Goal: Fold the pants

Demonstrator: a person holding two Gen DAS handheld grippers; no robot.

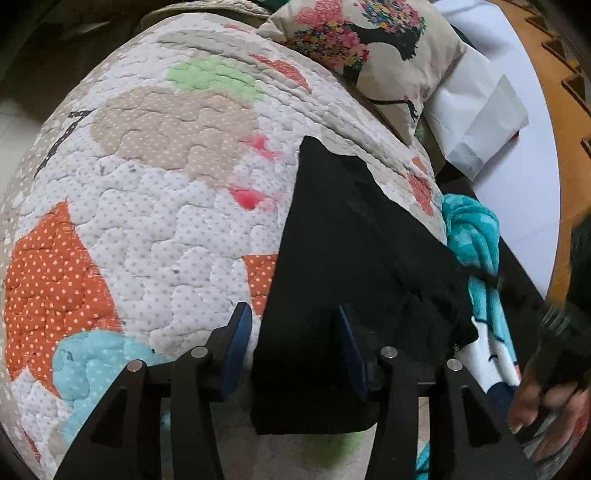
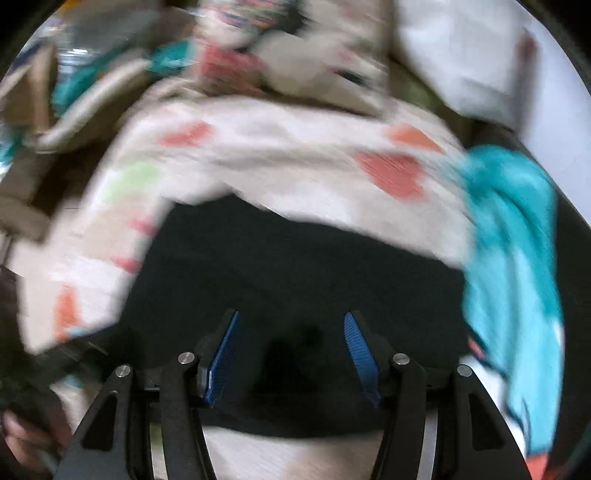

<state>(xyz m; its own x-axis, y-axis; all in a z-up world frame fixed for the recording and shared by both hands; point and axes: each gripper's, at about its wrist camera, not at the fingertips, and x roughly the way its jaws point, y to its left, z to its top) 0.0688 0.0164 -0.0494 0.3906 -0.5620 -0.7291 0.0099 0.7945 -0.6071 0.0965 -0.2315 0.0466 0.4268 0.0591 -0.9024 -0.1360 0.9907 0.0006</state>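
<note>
Both claws spread, pinching nothing: left gripper [image 1: 291, 325] and right gripper [image 2: 291, 332] over black pants [image 1: 354, 258]; its quilt [image 1: 155, 192]-edge side may slide off.

Hidden, cropped and blurred items, both wrist views

Right wrist view smeared throughout: quilt [image 2: 295, 155] patches lack edges, teal cloth [image 2: 517, 229] streaked, cushion [image 2: 240, 22] print unreadable, clutter at upper left unidentifiable. Black pants [image 2: 295, 273] show no seams or folds; their near edge is covered by the right gripper [image 2: 291, 350]. Left wrist view: a blurred hand [image 1: 546, 402] at the lower right, cropped by the frame; pants [image 1: 351, 258] partly hidden behind the left gripper [image 1: 295, 354].
</note>
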